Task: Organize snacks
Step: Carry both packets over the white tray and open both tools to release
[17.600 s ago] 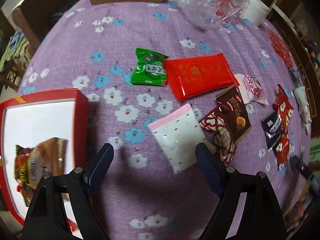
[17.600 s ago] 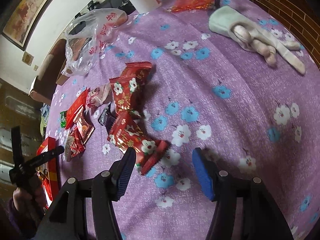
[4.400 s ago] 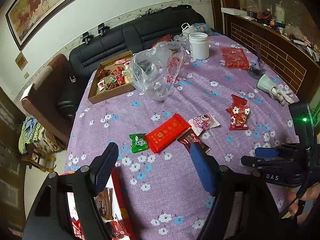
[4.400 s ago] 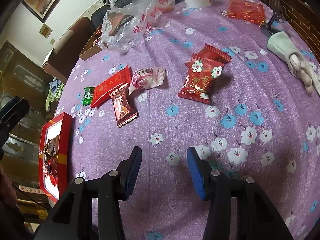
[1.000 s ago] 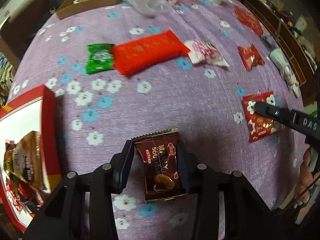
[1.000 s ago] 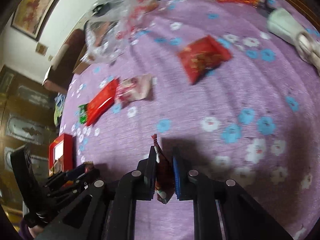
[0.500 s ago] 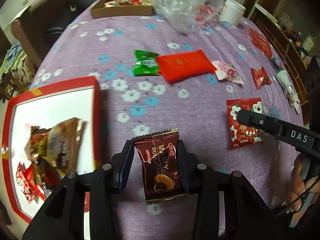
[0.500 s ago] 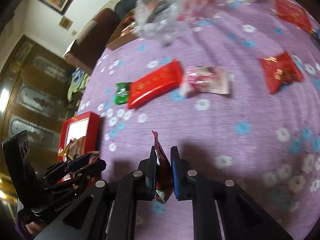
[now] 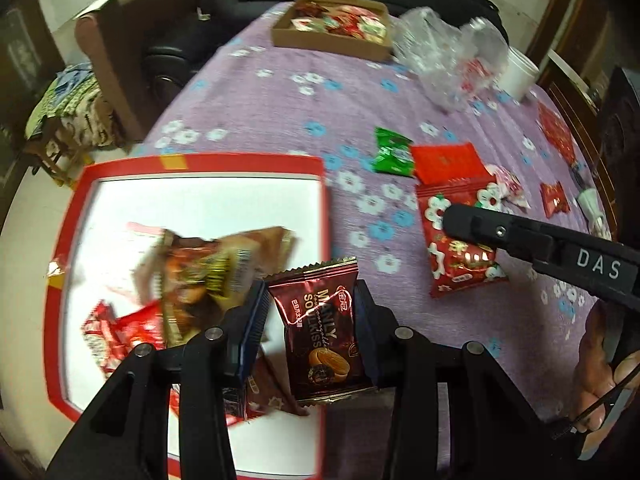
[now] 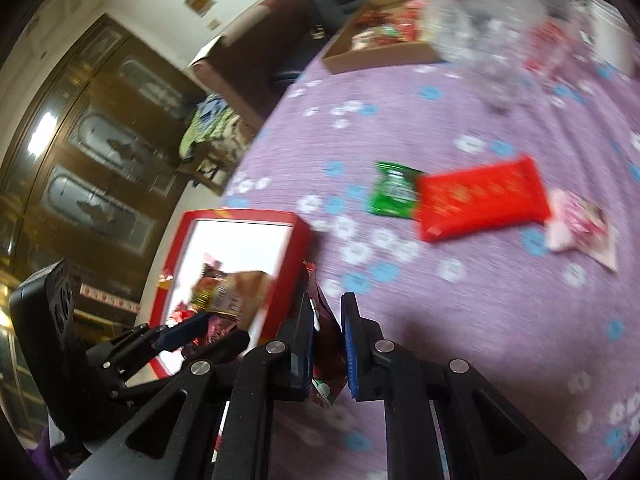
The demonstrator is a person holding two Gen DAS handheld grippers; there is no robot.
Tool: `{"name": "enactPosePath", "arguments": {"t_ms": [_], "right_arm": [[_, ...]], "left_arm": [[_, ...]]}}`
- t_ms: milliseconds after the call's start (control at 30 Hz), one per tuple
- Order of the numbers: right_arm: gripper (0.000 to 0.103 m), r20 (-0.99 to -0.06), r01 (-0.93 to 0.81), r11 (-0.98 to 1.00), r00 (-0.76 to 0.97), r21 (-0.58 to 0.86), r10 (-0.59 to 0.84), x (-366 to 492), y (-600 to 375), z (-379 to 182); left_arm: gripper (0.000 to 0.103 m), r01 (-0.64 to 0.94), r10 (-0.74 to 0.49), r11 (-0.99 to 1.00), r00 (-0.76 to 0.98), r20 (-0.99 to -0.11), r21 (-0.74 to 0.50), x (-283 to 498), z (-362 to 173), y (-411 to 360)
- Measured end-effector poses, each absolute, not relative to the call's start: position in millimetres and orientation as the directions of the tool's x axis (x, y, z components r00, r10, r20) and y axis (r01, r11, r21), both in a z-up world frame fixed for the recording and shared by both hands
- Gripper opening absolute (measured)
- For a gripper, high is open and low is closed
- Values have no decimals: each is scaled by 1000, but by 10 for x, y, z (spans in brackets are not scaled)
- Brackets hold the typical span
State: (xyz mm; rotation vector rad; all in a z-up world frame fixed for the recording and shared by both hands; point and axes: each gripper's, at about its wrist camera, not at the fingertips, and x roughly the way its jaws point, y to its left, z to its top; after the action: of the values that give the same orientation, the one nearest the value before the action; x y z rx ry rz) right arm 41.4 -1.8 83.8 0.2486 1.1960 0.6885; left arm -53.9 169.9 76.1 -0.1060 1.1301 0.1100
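Observation:
My left gripper (image 9: 310, 320) is shut on a dark brown chocolate snack packet (image 9: 322, 332) and holds it over the right edge of the red-rimmed white box (image 9: 200, 158), which holds several snack packets. My right gripper (image 10: 326, 340) is shut on a red flowered snack packet (image 10: 322, 320), seen edge-on, just right of the red box (image 10: 286, 256). In the left wrist view the right gripper (image 9: 452, 220) holds that red packet (image 9: 452, 256) above the purple cloth. A green packet (image 9: 392, 152), a long red packet (image 9: 444, 160) and a pink packet (image 9: 508, 184) lie farther back.
A cardboard tray of sweets (image 9: 332, 40), a clear plastic bag (image 9: 444, 60) and a white tub (image 9: 518, 74) stand at the table's far side. A small red packet (image 9: 554, 198) lies at the right. A sofa and a chair are beyond the table.
Both grippers have moved left toward the red box with their packets. The left gripper's packet is now over the box's right edge; the right gripper is beside the box.

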Motion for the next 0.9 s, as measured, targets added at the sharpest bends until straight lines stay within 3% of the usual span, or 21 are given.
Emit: {"name": "enactPosePath", "arguments": {"t_ms": [900], "right_arm": [[12, -795, -452, 700, -34, 553, 606, 507, 1944, 518]], "left_arm": [[40, -355, 121, 935, 327, -937, -3, -727, 459, 3153]]}}
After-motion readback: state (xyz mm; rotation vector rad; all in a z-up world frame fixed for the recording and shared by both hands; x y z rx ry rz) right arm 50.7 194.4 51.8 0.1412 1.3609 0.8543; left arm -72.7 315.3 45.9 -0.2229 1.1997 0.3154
